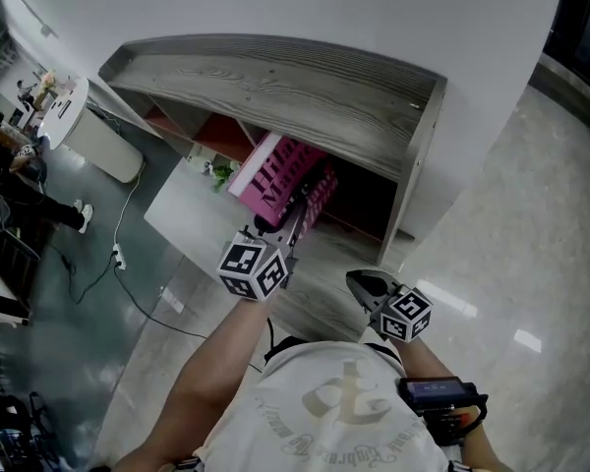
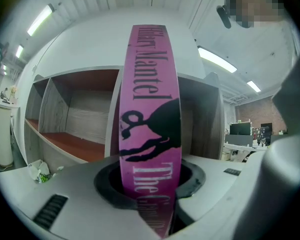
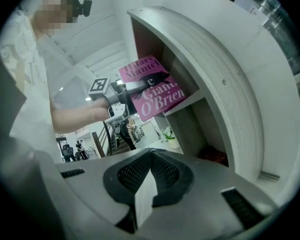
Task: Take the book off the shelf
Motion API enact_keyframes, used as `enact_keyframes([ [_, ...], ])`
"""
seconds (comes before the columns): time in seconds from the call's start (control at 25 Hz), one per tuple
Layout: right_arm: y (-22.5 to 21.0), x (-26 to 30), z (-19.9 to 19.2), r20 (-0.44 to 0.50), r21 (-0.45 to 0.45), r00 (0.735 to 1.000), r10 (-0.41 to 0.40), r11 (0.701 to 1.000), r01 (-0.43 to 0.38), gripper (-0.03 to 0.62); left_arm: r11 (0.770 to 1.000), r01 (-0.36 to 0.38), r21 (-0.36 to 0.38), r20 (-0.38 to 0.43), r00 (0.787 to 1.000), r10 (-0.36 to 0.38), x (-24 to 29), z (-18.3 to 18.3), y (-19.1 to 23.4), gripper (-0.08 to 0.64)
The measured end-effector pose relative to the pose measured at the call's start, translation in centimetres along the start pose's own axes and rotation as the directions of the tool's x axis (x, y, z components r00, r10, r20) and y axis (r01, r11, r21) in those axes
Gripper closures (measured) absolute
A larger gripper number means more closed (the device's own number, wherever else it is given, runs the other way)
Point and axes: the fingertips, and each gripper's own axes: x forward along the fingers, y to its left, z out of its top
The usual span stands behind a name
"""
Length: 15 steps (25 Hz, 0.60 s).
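My left gripper (image 1: 295, 209) is shut on a pink book (image 1: 273, 173), which it holds tilted just in front of the grey wooden shelf (image 1: 305, 87), at the opening under its curved top. In the left gripper view the book's spine (image 2: 150, 109), with black lettering and a black figure, stands upright between the jaws, and the empty shelf compartments (image 2: 75, 109) lie behind it. My right gripper (image 1: 364, 285) hangs lower right, apart from the shelf, with its jaws together on nothing. The right gripper view shows the book's cover (image 3: 155, 86) held beside the shelf (image 3: 215, 64).
A white table (image 1: 177, 214) with a small green plant (image 1: 219, 173) stands left of the shelf. A white rounded unit (image 1: 98, 141) and a floor cable (image 1: 128, 254) lie further left, with people beyond. Something red (image 3: 216, 156) sits in the lower compartment.
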Motion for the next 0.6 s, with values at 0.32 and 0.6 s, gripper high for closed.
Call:
enact_keyframes([
  [0.32, 0.5, 0.2, -1.2, -0.019, 0.003, 1.000, 0.016, 1.000, -0.016, 0.588, 0.999, -0.010, -0.041, 0.017, 1.000, 0.010, -1.4, -0.8, 0.2, 0.402],
  [0.6, 0.8, 0.5, -0.6, -0.019, -0.009, 1.000, 0.019, 1.000, -0.019, 0.588, 0.998, -0.015, -0.057, 0.036, 0.999, 0.017, -3.1, -0.7, 0.4, 0.402],
])
